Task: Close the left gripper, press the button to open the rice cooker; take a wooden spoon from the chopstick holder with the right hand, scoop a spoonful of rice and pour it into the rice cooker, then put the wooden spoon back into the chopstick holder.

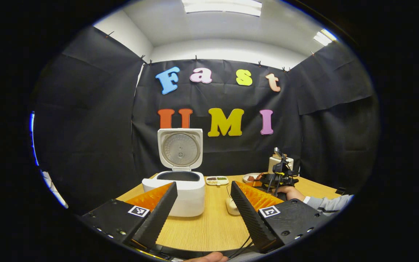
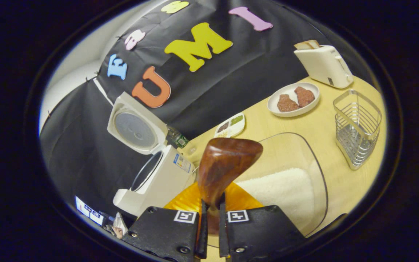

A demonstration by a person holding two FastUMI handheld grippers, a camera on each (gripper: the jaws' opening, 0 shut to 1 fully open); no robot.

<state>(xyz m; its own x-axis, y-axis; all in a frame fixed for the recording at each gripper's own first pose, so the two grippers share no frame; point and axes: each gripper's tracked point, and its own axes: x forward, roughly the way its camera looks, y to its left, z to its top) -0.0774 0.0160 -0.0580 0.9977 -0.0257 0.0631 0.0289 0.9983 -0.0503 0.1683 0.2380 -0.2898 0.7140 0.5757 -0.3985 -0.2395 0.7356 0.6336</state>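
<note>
The right gripper [image 2: 209, 213] is clamped on the spoon [image 2: 227, 163] — bowl pointing forward, above the rice [image 2: 282, 189]. The cooker [image 2: 158, 178] stands open to its left. The left gripper [image 1: 204, 207] is wide open, empty.

No legible text or labels

Your wooden spoon [image 2: 227, 163] looks glossy and varnished; the chopstick holder [image 2: 356, 127] is shiny wire metal, the counter [image 1: 213, 225] matt wood grain.

wooden table [image 2: 267, 134] — rice cooker [image 2: 158, 178], toaster [image 2: 324, 65]
</note>
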